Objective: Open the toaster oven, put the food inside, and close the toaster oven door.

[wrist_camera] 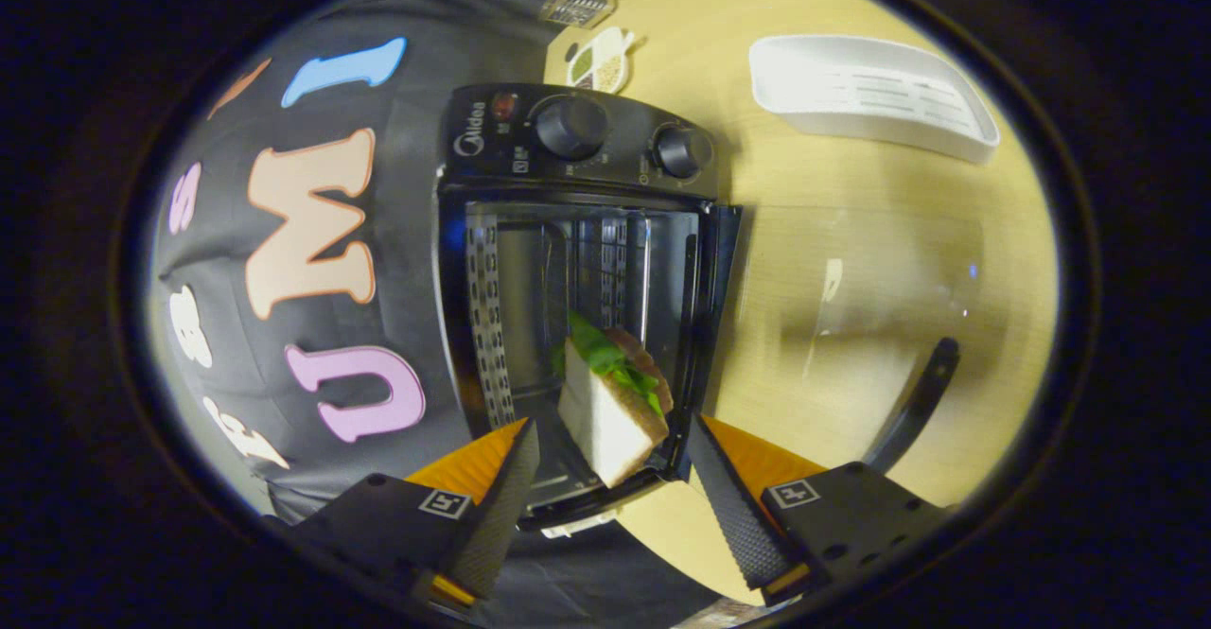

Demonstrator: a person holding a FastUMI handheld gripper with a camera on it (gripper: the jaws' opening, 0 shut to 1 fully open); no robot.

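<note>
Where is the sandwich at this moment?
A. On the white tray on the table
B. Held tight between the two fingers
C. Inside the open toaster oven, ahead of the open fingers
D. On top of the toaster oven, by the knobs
C: the sandwich rests inside the toaster oven, whose glass door is down, and the gripper fingers are spread apart, touching nothing.

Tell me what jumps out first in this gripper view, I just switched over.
The toaster oven stands open, its glass door swung down flat over the wooden table. A sandwich with green lettuce sits at the mouth of the cavity, just ahead of the gripper, whose fingers stand apart and touch nothing. Beyond the oven lies a white tray.
</note>
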